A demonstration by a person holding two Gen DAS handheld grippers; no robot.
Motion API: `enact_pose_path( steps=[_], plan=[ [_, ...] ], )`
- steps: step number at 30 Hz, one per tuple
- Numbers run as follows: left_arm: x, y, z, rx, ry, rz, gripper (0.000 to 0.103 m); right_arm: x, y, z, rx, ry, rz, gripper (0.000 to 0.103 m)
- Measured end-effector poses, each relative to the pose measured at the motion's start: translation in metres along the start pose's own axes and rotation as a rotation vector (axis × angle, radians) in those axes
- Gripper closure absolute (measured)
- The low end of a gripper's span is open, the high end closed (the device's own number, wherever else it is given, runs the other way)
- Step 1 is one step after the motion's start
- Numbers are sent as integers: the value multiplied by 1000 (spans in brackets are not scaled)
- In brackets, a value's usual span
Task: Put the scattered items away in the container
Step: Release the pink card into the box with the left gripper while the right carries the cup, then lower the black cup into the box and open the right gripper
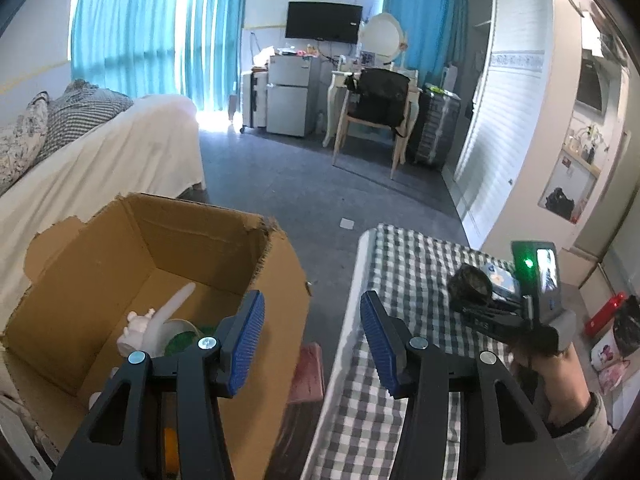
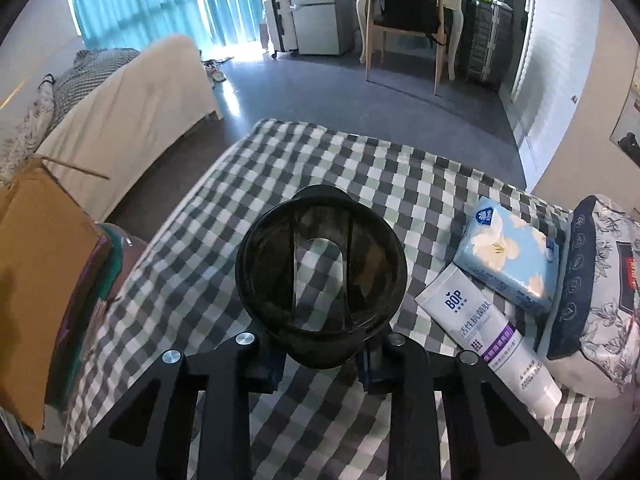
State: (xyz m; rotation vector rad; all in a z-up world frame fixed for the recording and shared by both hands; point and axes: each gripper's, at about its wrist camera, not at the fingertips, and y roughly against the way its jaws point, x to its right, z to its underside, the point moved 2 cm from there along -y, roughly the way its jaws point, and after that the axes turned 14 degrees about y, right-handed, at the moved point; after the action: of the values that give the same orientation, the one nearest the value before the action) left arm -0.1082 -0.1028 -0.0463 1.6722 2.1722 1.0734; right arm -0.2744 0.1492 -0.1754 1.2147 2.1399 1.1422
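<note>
Inside the open brown cardboard box [image 1: 160,264] lie a white figurine [image 1: 136,332] and what looks like a green-filled bowl [image 1: 182,334], while the left gripper [image 1: 312,340] gapes empty and the right gripper [image 2: 320,364] clenches a dark translucent round cup [image 2: 320,276].

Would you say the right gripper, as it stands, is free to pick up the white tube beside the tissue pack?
Probably not yet: the right gripper is shut on the dark cup, so its jaws are occupied. The white tube itself lies uncovered on the checked cloth next to the tissue pack.
</note>
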Motion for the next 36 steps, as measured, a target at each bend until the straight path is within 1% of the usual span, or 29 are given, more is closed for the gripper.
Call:
enact_pose_path(
  steps=[6, 10, 14, 17, 19, 21, 24, 28, 31, 36],
  plan=[
    [-20, 6, -6, 18, 30, -39, 51, -11, 23, 0, 52, 9, -24, 77],
    [-29, 12, -7, 24, 53, -48, 51, -36, 49, -7, 107, 54, -58, 77],
    [-50, 34, -10, 56, 75, -69, 51, -85, 76, -25, 159, 139, -133, 77],
    [-80, 56, -15, 95, 93, -119, 51, -140, 94, -43, 197, 232, -213, 77],
    [-103, 70, -18, 123, 102, -167, 51, -186, 100, -53, 210, 301, -275, 77],
    [-127, 84, -19, 142, 124, -202, 51, -230, 100, -60, 207, 376, -305, 77],
    [-155, 97, -18, 149, 156, -222, 51, -288, 94, -66, 188, 461, -342, 77],
    [-185, 110, -16, 149, 194, -233, 51, -345, 78, -69, 130, 524, -352, 77],
    [-195, 114, -16, 145, 202, -227, 51, -366, 70, -68, 98, 544, -339, 76],
    [-201, 118, -18, 140, 209, -212, 51, -370, 53, -65, 42, 563, -298, 76]
  ],
)
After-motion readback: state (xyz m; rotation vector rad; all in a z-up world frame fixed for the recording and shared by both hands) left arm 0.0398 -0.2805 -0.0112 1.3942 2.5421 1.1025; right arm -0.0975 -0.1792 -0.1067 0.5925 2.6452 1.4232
